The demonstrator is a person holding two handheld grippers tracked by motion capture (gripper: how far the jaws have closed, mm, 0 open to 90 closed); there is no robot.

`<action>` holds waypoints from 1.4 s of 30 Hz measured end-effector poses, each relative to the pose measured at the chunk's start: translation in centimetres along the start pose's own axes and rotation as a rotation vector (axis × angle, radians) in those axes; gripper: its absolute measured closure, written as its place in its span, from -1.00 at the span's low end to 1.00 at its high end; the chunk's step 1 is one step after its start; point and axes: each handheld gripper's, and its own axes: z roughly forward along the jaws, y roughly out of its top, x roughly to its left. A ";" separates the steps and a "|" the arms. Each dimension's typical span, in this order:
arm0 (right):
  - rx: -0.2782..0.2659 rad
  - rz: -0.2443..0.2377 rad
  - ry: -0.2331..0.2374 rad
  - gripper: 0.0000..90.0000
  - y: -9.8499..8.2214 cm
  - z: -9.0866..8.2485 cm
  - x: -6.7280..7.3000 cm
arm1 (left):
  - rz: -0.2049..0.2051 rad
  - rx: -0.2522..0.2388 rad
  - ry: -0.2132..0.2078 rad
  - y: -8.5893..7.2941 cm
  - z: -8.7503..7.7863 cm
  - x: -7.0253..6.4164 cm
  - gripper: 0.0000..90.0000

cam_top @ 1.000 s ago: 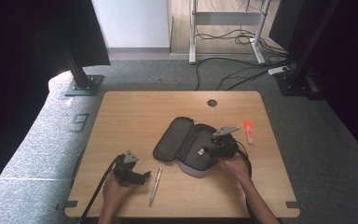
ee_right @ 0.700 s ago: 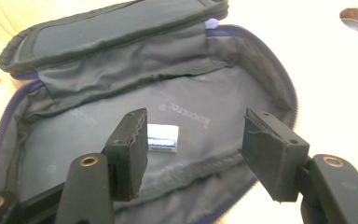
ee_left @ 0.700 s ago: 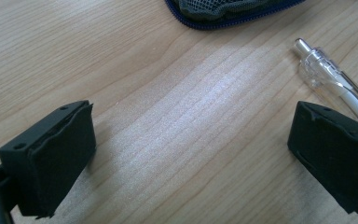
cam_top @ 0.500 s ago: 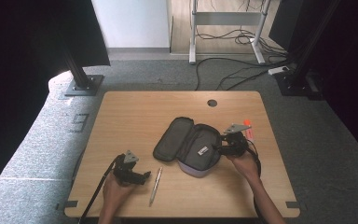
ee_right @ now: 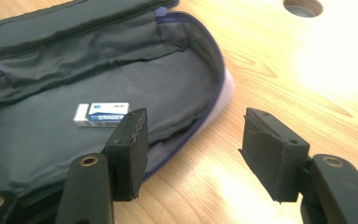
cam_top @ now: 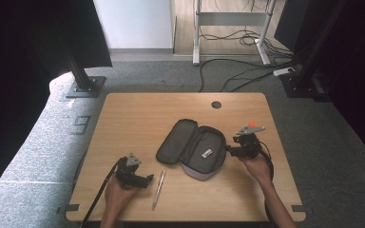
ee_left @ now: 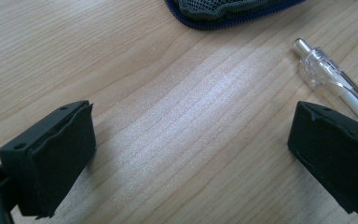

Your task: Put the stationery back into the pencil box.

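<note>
Two grippers at a wooden table (cam_top: pixel 138 114), an open pencil case (cam_top: pixel 192 148) between them.

The right gripper (cam_top: pixel 232 151) sits at the right edge of the case, its jaws spread with nothing between them; in the right gripper view (ee_right: pixel 191 151) one jaw hangs over the case's zip edge and the other over bare wood. An eraser (ee_right: pixel 101 114) with a white and blue sleeve lies flat on the case's dark lining, just beyond the jaw tips. An orange thing (cam_top: pixel 252 124) shows just behind the right gripper, too hidden to name. The left gripper (cam_top: pixel 145 179) rests low near the front edge of the table, its jaws wide apart and empty over bare wood. A clear pen (ee_left: pixel 328 79) lies just beside one of its jaws, with the case's blue zip edge farther off.
</note>
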 end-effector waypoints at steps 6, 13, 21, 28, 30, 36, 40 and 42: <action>0.000 0.014 -0.024 -0.09 -0.5 -0.6 -1.0 | 0.000 0.000 0.000 0.0 0.0 0.0 -0.99; 0.002 0.039 -0.063 -0.09 -1.2 -1.2 -2.5 | 0.000 0.000 0.000 0.0 0.0 0.0 -0.99; 0.006 0.062 -0.107 -0.07 -2.0 -1.8 -4.2 | 0.000 0.000 0.000 0.0 0.0 0.0 -0.99; 0.009 0.085 -0.131 -0.07 -2.4 -2.0 -5.4 | 0.000 0.000 0.000 0.0 0.0 0.0 -0.99; 0.012 0.085 -0.140 -0.07 -2.4 -1.9 -5.7 | 0.000 0.000 0.000 0.0 0.0 0.0 -0.99; 0.017 0.105 -0.155 -0.08 -2.6 -1.6 -6.7 | 0.000 0.000 0.000 0.0 0.0 0.0 -0.99; 0.018 0.121 -0.164 -0.08 -2.6 -1.5 -7.3 | 0.000 0.000 0.000 0.0 0.0 0.0 -0.99; 0.019 0.127 -0.170 -0.08 -2.6 -1.4 -7.6 | 0.000 0.000 0.000 0.0 0.0 0.0 -0.99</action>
